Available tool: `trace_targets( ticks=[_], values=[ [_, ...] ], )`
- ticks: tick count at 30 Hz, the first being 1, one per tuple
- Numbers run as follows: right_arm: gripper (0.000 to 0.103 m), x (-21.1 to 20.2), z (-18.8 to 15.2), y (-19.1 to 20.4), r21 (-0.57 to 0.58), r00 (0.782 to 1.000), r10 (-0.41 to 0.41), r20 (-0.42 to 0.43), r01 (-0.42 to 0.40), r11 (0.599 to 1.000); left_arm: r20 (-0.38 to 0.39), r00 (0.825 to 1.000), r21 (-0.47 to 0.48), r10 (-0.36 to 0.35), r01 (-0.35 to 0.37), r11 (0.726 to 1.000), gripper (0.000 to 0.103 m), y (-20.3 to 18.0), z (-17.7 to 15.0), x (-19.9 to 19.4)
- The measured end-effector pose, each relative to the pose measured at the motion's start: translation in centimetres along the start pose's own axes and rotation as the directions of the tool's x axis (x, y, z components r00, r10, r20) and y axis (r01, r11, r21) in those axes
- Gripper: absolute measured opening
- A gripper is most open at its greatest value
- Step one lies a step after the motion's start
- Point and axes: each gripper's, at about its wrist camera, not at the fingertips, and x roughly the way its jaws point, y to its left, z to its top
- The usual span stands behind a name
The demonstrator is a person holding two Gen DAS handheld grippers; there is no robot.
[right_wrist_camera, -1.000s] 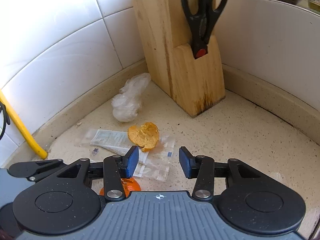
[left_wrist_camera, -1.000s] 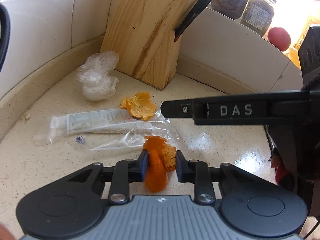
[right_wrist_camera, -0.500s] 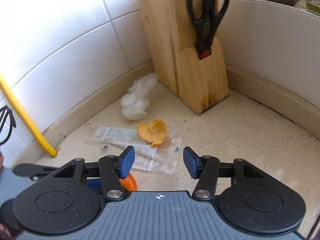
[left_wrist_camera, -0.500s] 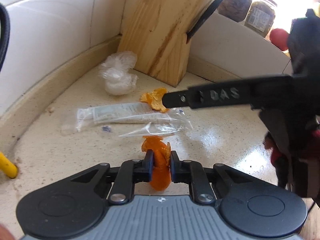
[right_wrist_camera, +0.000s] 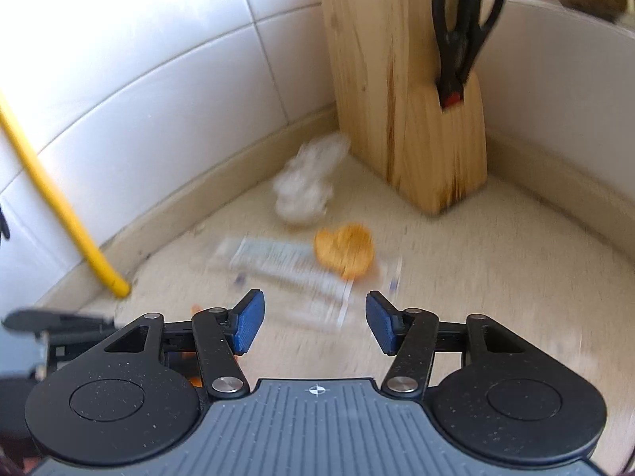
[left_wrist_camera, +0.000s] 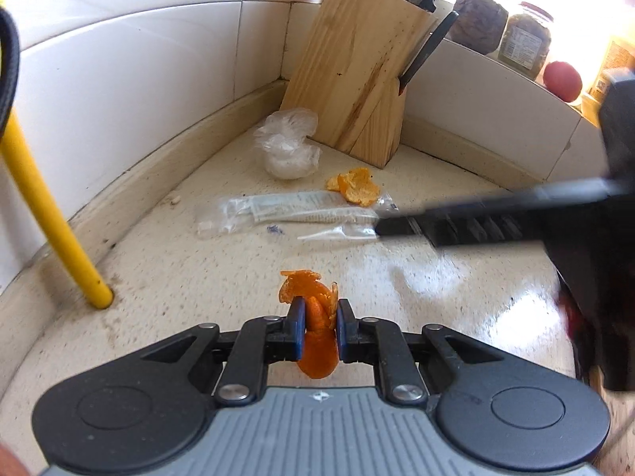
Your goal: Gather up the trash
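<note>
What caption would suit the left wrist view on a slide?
Left gripper pinching an orange peel strip above the speckled countertop; more peel and plastic wrappers remain.

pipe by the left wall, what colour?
Yellow. The pipe shows sharpest in the left wrist view; the right wrist view is blurred.

From my left wrist view, the knife block (left_wrist_camera: pixel 357 79) stands in the counter (left_wrist_camera: pixel 178 269) corner. A crumpled bag (left_wrist_camera: pixel 287 144) lies just left of it. A peel piece (left_wrist_camera: pixel 355 186) rests on the flat wrapper (left_wrist_camera: pixel 293 212) before both. A pipe (left_wrist_camera: pixel 47 214) rises far left.
</note>
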Motion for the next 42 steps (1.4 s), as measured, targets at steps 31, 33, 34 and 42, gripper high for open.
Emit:
trace_targets(
  ticks=[31, 33, 34, 42],
  values=[
    [0.017, 2.2, 2.5, -1.0, -0.024, 0.999, -0.041, 0.005, 0.041, 0.999, -0.066, 0.997, 0.055, -0.031, 0.034, 0.998, 0.013, 2.6, -1.4, 0.2],
    [0.017, 0.8, 2.1, -1.0, 0.001, 1.0, -0.014, 0.013, 0.014, 1.0, -0.055, 0.997, 0.046, -0.051, 0.053, 0.998, 0.012, 2.5, -1.2, -0.2],
    [0.017, 0.1, 1.8, -0.9, 0.005, 1.0, -0.006, 0.015, 0.006, 1.0, -0.048, 0.997, 0.045, -0.062, 0.065, 0.997, 0.012, 2.4, -1.0, -0.6],
    [0.017, -4.0, -0.9, 0.2, 0.035, 0.999, 0.037, 0.012, -0.037, 0.999, -0.02, 0.999, -0.017, -0.035, 0.035, 0.999, 0.012, 3.7, -1.3, -3.5]
  ],
)
